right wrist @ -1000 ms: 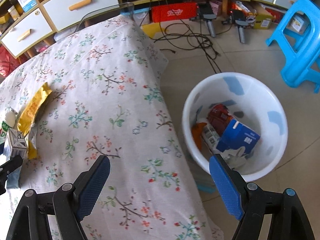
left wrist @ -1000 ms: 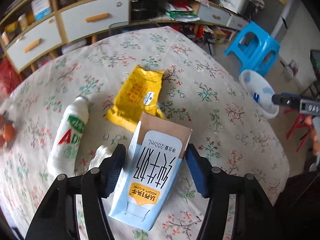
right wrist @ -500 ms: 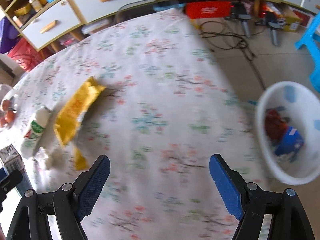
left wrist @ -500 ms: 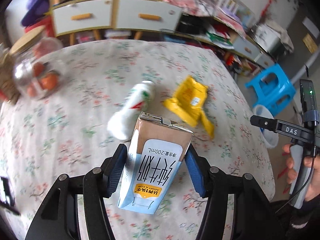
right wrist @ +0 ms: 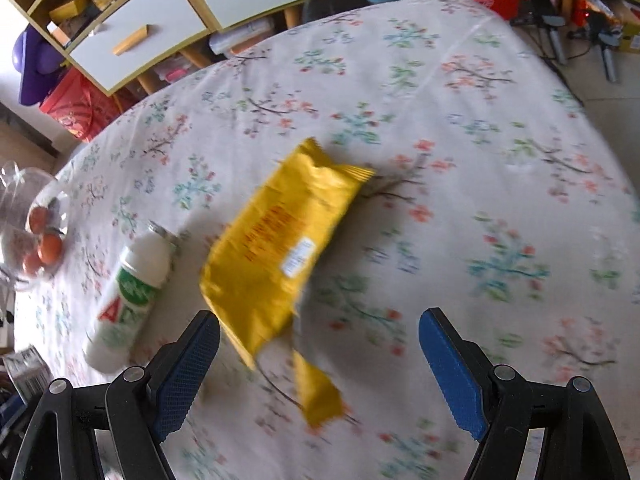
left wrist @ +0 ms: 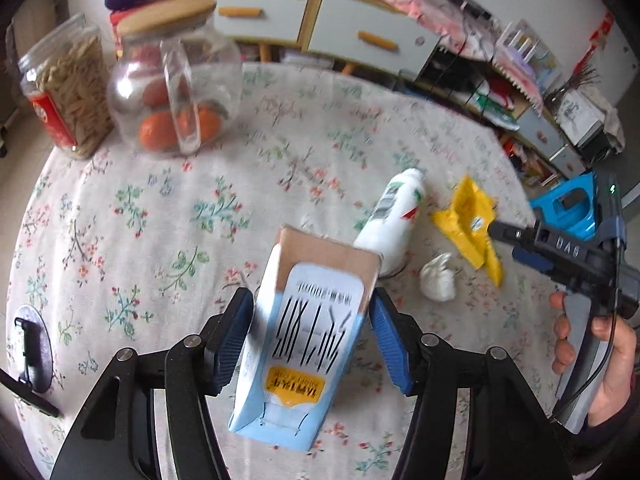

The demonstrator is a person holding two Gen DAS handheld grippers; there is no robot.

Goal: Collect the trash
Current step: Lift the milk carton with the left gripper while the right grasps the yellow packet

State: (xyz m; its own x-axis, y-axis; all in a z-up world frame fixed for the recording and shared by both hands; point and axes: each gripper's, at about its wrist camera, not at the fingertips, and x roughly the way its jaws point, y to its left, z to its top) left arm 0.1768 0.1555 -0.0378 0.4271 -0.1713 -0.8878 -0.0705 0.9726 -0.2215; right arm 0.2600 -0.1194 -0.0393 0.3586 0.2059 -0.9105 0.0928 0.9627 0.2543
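Observation:
My left gripper [left wrist: 312, 320] is shut on a light-blue milk carton [left wrist: 304, 344] and holds it above the floral tablecloth [left wrist: 168, 216]. A white drink bottle [left wrist: 390, 216] lies on its side, with a yellow snack wrapper [left wrist: 468, 224] and a crumpled white tissue [left wrist: 438, 280] to its right. My right gripper [right wrist: 320, 336] is open and empty, low over the near end of the yellow wrapper [right wrist: 280, 240]. The white bottle [right wrist: 130, 292] lies to the left of it. The right gripper [left wrist: 560, 252] also shows in the left wrist view, beside the wrapper.
A glass jar with oranges [left wrist: 172, 92] and a jar of pasta [left wrist: 68, 88] stand at the table's far left. A dark round object [left wrist: 30, 344] lies at the left edge. Cabinets with drawers [left wrist: 280, 20] line the wall. A blue stool [left wrist: 568, 208] stands off the right edge.
My left gripper has lifted the carton and swung left, so the jars now show. My right gripper has moved from over the white bin to the yellow wrapper on the table.

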